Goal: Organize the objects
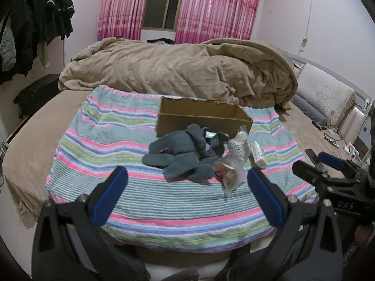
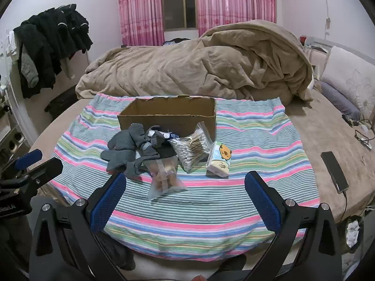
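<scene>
An open cardboard box (image 1: 201, 117) (image 2: 168, 114) stands on a striped cloth (image 1: 131, 140) (image 2: 246, 140) on the bed. In front of it lie grey gloves (image 1: 178, 154) (image 2: 126, 147), a clear bag of snacks (image 1: 228, 175) (image 2: 164, 175), a bag of cotton swabs (image 1: 238, 149) (image 2: 189, 147) and a tissue pack (image 1: 259, 154) (image 2: 219, 161). My left gripper (image 1: 187, 180) is open and empty, short of the pile. My right gripper (image 2: 185, 182) is open and empty, near the snack bag. Each gripper shows at the edge of the other's view.
A rumpled tan duvet (image 1: 182, 70) (image 2: 199, 70) lies behind the box. A phone on a cable (image 2: 334, 171) lies on the bed at right. Pillows (image 2: 346, 86) are at far right. Dark clothes (image 2: 49, 44) hang at left. A bin (image 2: 351, 231) stands at lower right.
</scene>
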Action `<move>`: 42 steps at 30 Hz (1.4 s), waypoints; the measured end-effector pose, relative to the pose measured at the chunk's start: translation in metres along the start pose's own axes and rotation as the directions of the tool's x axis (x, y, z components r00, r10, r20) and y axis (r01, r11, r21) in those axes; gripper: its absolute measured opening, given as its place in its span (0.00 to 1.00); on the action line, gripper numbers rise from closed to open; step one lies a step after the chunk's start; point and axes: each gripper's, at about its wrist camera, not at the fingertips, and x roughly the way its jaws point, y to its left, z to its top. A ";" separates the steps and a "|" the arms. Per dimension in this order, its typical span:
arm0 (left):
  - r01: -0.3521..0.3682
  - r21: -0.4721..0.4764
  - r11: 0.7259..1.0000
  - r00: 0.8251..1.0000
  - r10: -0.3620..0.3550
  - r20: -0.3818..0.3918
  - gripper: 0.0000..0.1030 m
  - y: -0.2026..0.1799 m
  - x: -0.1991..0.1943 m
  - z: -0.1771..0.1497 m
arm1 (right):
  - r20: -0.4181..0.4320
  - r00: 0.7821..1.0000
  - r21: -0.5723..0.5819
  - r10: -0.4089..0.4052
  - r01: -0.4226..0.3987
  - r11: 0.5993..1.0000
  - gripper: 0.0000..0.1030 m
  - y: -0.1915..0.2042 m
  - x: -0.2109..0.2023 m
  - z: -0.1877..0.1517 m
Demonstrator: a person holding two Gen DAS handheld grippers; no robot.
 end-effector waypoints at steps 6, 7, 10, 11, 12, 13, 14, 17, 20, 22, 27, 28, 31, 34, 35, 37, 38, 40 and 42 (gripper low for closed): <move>-0.003 0.002 1.000 1.000 0.003 0.004 0.99 0.000 -0.001 0.000 | 0.003 1.000 0.003 0.001 -0.001 1.000 1.00 -0.001 -0.001 0.000; -0.002 -0.002 1.000 1.000 0.002 0.003 1.00 0.001 -0.002 0.001 | 0.002 1.000 0.003 0.001 -0.001 1.000 1.00 0.000 0.000 0.000; -0.007 0.000 1.000 1.000 0.007 0.004 0.99 0.001 -0.003 0.002 | 0.006 1.000 0.006 0.003 -0.003 1.000 0.99 -0.001 -0.002 0.001; -0.007 0.000 1.000 1.000 0.007 0.004 0.99 0.001 -0.002 0.002 | 0.007 1.000 0.006 0.004 -0.004 1.000 1.00 -0.001 -0.003 0.002; -0.006 -0.001 1.000 1.000 0.006 0.003 0.99 0.000 -0.002 0.002 | 0.006 1.000 0.006 0.005 -0.005 1.000 0.99 -0.001 -0.004 0.004; -0.005 -0.001 1.000 1.000 0.005 0.004 1.00 0.001 -0.002 0.002 | 0.006 1.000 0.006 0.005 -0.005 1.000 0.99 -0.001 -0.005 0.004; -0.006 -0.001 1.000 1.000 0.006 0.005 1.00 0.000 -0.002 0.002 | 0.006 1.000 0.007 0.006 -0.006 1.000 1.00 -0.001 -0.005 0.004; 0.002 -0.006 1.000 1.000 -0.002 0.007 1.00 -0.001 -0.004 0.003 | 0.006 1.000 0.008 0.006 -0.006 1.000 1.00 -0.001 -0.005 0.005; 0.002 0.001 1.000 1.000 -0.002 0.006 1.00 -0.002 -0.004 0.002 | 0.005 1.000 0.008 0.004 -0.004 1.000 1.00 -0.002 -0.005 0.005; 0.004 0.002 1.000 1.000 -0.004 0.003 1.00 -0.003 -0.004 0.001 | 0.005 1.000 0.009 0.005 -0.005 1.000 0.99 -0.002 -0.005 0.004; 0.005 0.006 1.000 1.000 -0.005 0.001 0.99 -0.004 -0.004 0.001 | 0.001 1.000 0.010 0.008 -0.008 1.000 1.00 -0.001 -0.006 0.004; 0.006 0.007 1.000 1.000 -0.006 0.000 1.00 -0.004 -0.004 0.000 | 0.001 1.000 0.010 0.010 -0.010 1.000 1.00 -0.002 -0.007 0.004; 0.009 0.006 1.000 1.000 -0.009 -0.007 1.00 -0.005 -0.002 -0.001 | -0.005 1.000 0.011 0.011 -0.011 1.000 0.99 -0.003 -0.008 0.003; 0.008 0.005 1.000 1.000 -0.008 -0.005 0.99 -0.005 -0.002 -0.001 | -0.005 1.000 0.012 0.011 -0.011 1.000 1.00 -0.003 -0.008 0.003; 0.008 0.004 1.000 1.000 -0.008 -0.004 1.00 -0.005 -0.002 -0.001 | -0.005 1.000 0.011 0.012 -0.012 1.000 0.99 -0.003 -0.008 0.003; 0.008 0.005 1.000 1.000 -0.008 -0.004 0.99 -0.005 -0.002 -0.001 | -0.003 1.000 0.011 0.014 -0.014 1.000 0.99 -0.003 -0.008 0.003; 0.009 0.004 1.000 1.000 -0.009 -0.005 0.99 -0.005 -0.002 -0.001 | -0.001 1.000 0.012 0.015 -0.015 1.000 0.99 -0.003 -0.008 0.003; 0.012 0.003 1.000 1.000 -0.012 -0.007 0.99 -0.004 -0.002 -0.002 | 0.001 1.000 0.014 0.016 -0.016 1.000 1.00 -0.004 -0.009 0.003; 0.011 0.003 1.000 1.000 -0.011 -0.007 1.00 -0.004 -0.002 -0.002 | 0.001 1.000 0.016 0.016 -0.016 1.000 0.99 -0.005 -0.008 0.003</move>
